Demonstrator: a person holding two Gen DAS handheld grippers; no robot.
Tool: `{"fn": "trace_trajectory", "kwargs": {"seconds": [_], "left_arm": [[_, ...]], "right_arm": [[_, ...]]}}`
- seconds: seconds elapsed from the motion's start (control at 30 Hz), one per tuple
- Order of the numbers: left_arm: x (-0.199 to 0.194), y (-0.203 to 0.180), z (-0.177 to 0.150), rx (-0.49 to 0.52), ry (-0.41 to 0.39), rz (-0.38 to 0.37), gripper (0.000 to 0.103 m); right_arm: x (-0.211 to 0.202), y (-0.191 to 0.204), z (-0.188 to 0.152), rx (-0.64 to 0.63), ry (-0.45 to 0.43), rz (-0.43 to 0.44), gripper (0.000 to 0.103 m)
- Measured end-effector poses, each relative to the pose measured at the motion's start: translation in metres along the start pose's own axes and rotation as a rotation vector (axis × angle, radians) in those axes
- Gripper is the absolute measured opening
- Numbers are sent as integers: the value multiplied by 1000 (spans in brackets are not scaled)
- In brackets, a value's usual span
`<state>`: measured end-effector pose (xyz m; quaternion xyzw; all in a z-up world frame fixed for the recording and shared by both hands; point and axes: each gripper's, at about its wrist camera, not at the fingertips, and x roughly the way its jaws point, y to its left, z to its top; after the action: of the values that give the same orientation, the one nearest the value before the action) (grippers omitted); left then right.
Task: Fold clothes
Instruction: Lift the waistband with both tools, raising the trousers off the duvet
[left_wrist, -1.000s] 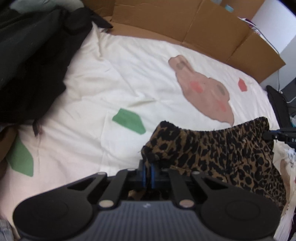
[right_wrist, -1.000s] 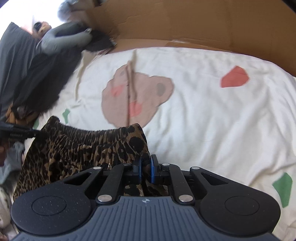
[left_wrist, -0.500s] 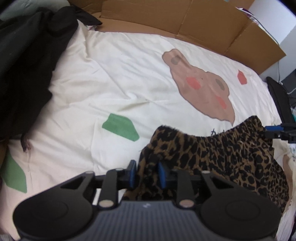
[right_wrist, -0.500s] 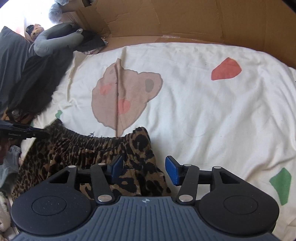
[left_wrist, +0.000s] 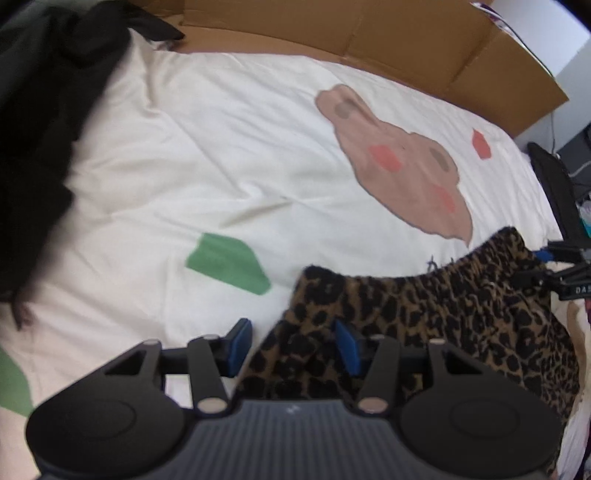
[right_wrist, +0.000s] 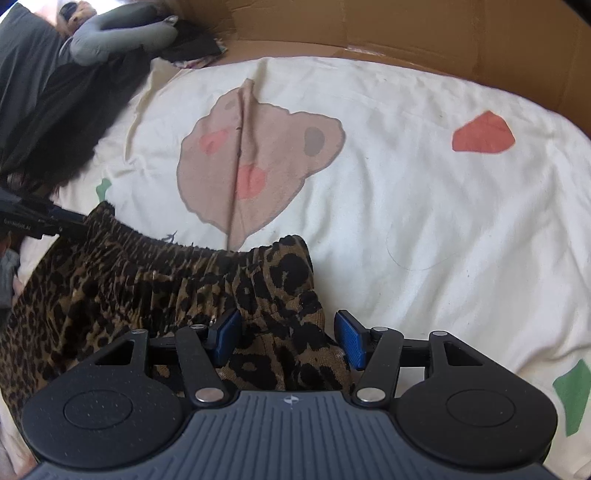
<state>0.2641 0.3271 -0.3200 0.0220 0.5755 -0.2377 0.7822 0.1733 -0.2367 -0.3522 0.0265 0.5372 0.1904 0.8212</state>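
Observation:
A leopard-print garment (left_wrist: 424, 306) with an elastic waistband lies on a cream bed sheet (left_wrist: 221, 155) printed with a brown bear face. My left gripper (left_wrist: 293, 345) is open, its blue pads either side of the garment's left waistband corner, which rests loose between them. In the right wrist view the same leopard-print garment (right_wrist: 155, 280) stretches left, and my right gripper (right_wrist: 288, 338) is open around its right waistband corner. Each gripper's dark tip shows at the far edge of the other view.
A heap of black and grey clothes (left_wrist: 40, 122) lies along the sheet's left side, seen as the dark clothes pile (right_wrist: 48, 85) in the right wrist view. Brown cardboard (right_wrist: 406, 33) walls the far edge of the bed. Green and red patches mark the sheet.
Both grippers were shut on the waistband corners one second ago; both have since opened and let the garment go. The waistband now rests on the sheet.

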Motion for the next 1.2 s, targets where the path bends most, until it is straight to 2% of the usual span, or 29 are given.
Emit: {"fn": "trace_trajectory", "kwargs": {"seconds": [0.03, 0.07, 0.13, 0.2, 0.27, 0.37, 0.67, 0.97, 1.2], "left_arm": [[2, -1, -1, 6, 2, 0, 54], [4, -1, -2, 13, 4, 0, 54], [7, 1, -2, 3, 9, -13, 53], [8, 3, -2, -13, 19, -35, 39], [6, -2, -3, 10, 27, -17, 23], [-3, -6, -3, 9, 3, -2, 15], [-41, -26, 15, 12, -140, -3, 13], [-55, -45, 61, 50, -223, 2, 13], [-47, -47, 104, 64, -252, 26, 13]], "right_arm": [[1, 1, 0, -6, 4, -3, 50], [2, 1, -1, -13, 7, -5, 37], [2, 2, -2, -19, 8, -14, 32], [0, 0, -2, -7, 2, -30, 14], [-4, -1, -2, 4, -10, -39, 10], [-15, 1, -3, 6, -41, -51, 8], [-58, 3, 7, 14, -146, -113, 4], [-91, -12, 39, 15, -213, -178, 4], [-88, -23, 80, -6, -219, -229, 5]]}}
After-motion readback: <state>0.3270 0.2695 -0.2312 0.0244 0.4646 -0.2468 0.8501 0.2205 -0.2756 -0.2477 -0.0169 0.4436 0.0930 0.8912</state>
